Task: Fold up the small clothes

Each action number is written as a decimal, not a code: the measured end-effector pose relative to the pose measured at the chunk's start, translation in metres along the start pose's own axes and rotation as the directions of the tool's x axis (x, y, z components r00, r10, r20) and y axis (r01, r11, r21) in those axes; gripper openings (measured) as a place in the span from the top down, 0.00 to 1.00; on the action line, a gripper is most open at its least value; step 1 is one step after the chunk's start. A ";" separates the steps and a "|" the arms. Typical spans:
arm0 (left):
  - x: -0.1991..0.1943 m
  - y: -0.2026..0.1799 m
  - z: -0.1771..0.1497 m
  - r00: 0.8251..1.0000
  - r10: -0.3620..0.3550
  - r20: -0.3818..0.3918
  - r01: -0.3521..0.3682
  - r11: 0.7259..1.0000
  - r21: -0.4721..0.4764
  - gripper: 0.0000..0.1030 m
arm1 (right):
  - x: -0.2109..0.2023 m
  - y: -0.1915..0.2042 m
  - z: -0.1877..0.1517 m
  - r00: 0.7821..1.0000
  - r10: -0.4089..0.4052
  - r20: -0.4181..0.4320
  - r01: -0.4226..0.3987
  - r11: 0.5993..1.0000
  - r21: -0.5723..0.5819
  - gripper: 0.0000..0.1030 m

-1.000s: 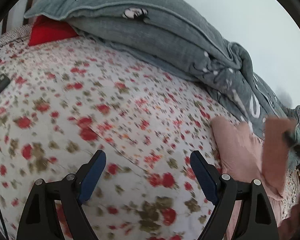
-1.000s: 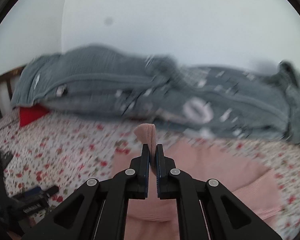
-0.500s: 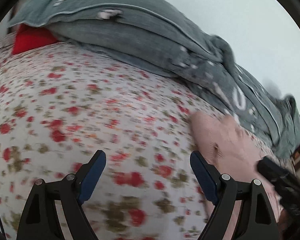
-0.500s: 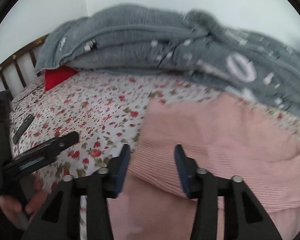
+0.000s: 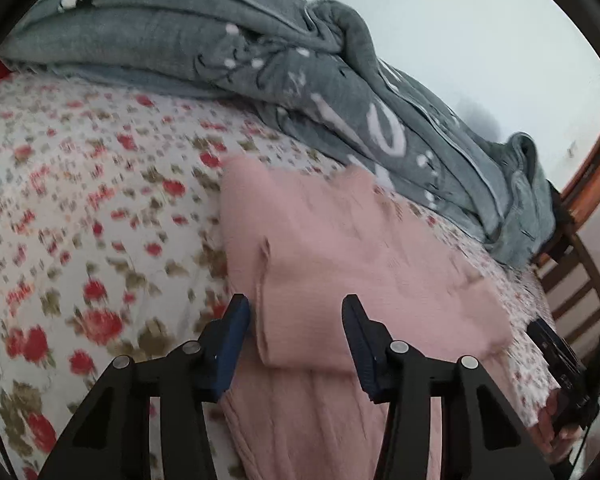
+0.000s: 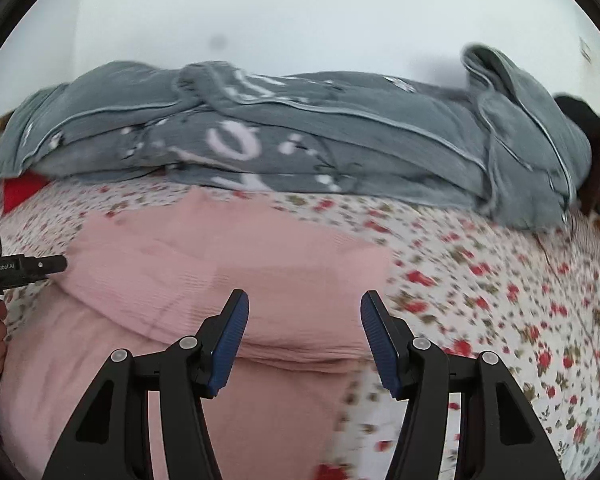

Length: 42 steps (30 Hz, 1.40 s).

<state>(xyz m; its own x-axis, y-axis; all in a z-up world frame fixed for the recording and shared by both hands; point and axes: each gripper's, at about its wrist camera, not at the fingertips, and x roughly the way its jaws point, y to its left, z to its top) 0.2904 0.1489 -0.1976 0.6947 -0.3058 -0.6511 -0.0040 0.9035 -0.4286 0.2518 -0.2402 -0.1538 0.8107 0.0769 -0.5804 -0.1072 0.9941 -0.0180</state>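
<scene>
Lying on the flowered sheet (image 5: 80, 184) just in front of the grey blanket (image 6: 300, 144), the pink garment (image 5: 340, 240) has one flap folded over. Left gripper (image 5: 296, 332) closes around its folded edge without pinching yet, likely for the next fold; right gripper (image 6: 304, 332) hangs over it, opening, empty.

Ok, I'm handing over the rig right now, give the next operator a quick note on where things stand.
Left gripper: jaws closing around a folded edge of the pink garment, not yet pinching.
Right gripper: jaws opening, nothing held, over the garment's near edge.
Garment lies on the floral bedsheet, in front of the grey blanket, one flap already folded over.
Left: finish folding and flatten it.
</scene>
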 end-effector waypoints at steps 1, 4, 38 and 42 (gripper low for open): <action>0.001 0.000 0.002 1.000 -0.002 0.006 0.002 1.000 0.005 0.56 | 0.003 -0.005 0.000 1.000 0.002 0.003 -0.002 1.000 0.007 0.44; 0.011 -0.001 0.009 1.000 -0.013 -0.019 0.014 1.000 0.021 0.56 | 0.010 -0.017 -0.003 1.000 0.027 0.010 -0.027 0.999 0.033 0.44; 0.024 -0.016 0.026 0.997 0.063 0.049 -0.071 0.978 0.194 0.35 | 0.057 -0.024 -0.019 0.986 0.040 -0.160 -0.029 0.997 0.072 0.37; 0.051 -0.006 0.023 0.991 0.130 -0.019 -0.125 0.979 0.160 0.31 | 0.056 -0.031 -0.022 0.985 0.064 -0.162 -0.045 0.992 0.116 0.33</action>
<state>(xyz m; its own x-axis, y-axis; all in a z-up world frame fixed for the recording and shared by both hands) 0.3427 0.1350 -0.2145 0.6744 -0.1915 -0.7131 0.0240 0.9710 -0.2381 0.2880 -0.2685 -0.2033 0.6982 0.1265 -0.7046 -0.0760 0.9918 0.1028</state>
